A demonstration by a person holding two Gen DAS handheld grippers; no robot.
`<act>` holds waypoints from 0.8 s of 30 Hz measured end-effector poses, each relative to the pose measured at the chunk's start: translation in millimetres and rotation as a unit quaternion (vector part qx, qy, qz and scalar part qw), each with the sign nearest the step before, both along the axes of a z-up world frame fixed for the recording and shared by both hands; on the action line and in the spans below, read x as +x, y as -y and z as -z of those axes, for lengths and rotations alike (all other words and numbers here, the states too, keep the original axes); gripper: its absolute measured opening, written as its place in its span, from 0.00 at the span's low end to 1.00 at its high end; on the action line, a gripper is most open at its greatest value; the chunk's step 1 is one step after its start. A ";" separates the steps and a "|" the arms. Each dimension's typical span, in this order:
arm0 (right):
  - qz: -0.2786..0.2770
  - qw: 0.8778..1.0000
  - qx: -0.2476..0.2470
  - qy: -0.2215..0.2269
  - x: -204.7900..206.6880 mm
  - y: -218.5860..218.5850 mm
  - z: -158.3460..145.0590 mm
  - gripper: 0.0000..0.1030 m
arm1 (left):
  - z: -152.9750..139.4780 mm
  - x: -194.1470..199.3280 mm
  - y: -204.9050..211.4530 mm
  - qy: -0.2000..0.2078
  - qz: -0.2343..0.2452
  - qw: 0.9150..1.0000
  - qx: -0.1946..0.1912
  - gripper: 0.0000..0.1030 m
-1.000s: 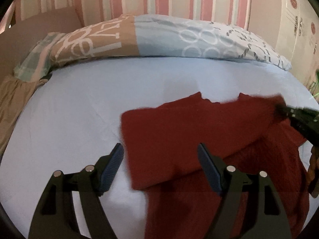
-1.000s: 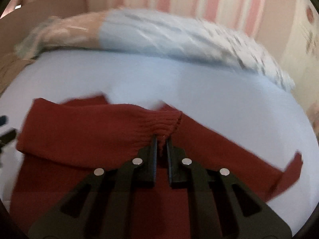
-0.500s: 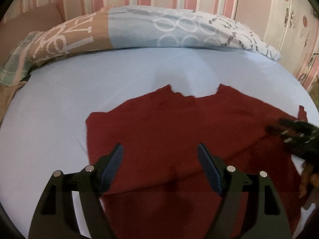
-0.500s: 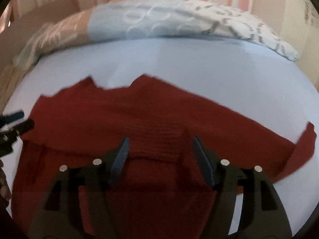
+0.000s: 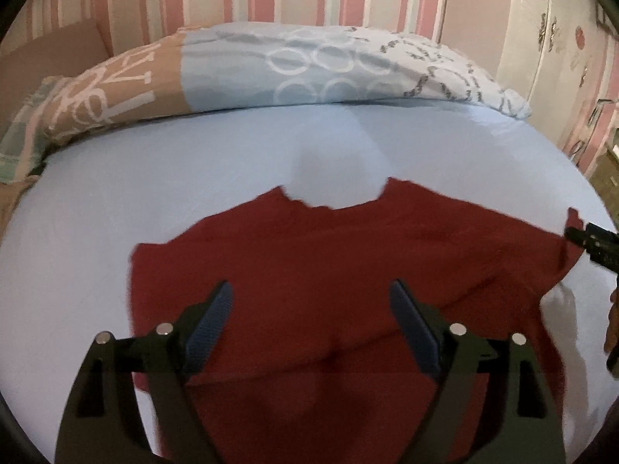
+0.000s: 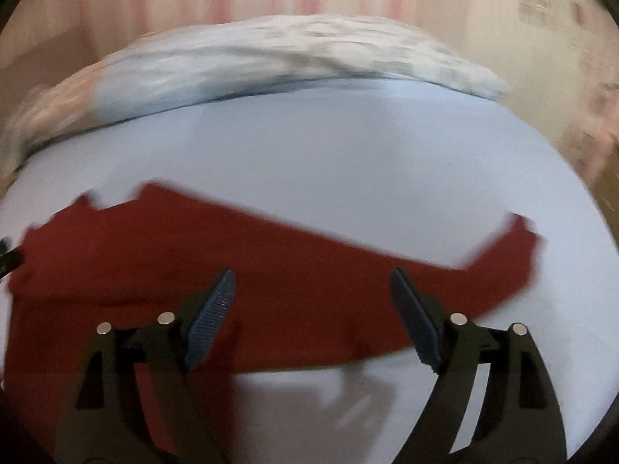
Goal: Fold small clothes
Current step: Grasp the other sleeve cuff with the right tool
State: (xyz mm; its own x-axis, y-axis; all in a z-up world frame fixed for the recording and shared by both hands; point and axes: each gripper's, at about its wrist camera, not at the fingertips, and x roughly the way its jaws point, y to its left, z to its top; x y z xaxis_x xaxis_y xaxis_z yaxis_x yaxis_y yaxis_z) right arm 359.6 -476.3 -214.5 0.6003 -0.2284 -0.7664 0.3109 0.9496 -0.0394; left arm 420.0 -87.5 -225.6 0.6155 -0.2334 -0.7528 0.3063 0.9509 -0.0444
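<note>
Left claw (image 5: 311,309) gapes above red sweater (image 5: 309,263), not touching.

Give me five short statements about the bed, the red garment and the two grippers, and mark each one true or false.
1. The red sweater lies on a light blue bed sheet. True.
2. The left gripper is clamped on the sweater. False: its jaws stand open with nothing pinched.
3. The right gripper is open. True.
4. One sleeve stretches out to the sweater's right side. True.
5. The folded duvet covers the sweater. False: it lies apart, at the far edge of the bed.
</note>
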 end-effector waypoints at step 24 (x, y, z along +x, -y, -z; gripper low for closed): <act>0.216 0.972 -0.013 -0.096 56.9 171.5 69.0 0.68 | 23.9 52.9 209.9 0.018 0.131 0.991 0.001 0.82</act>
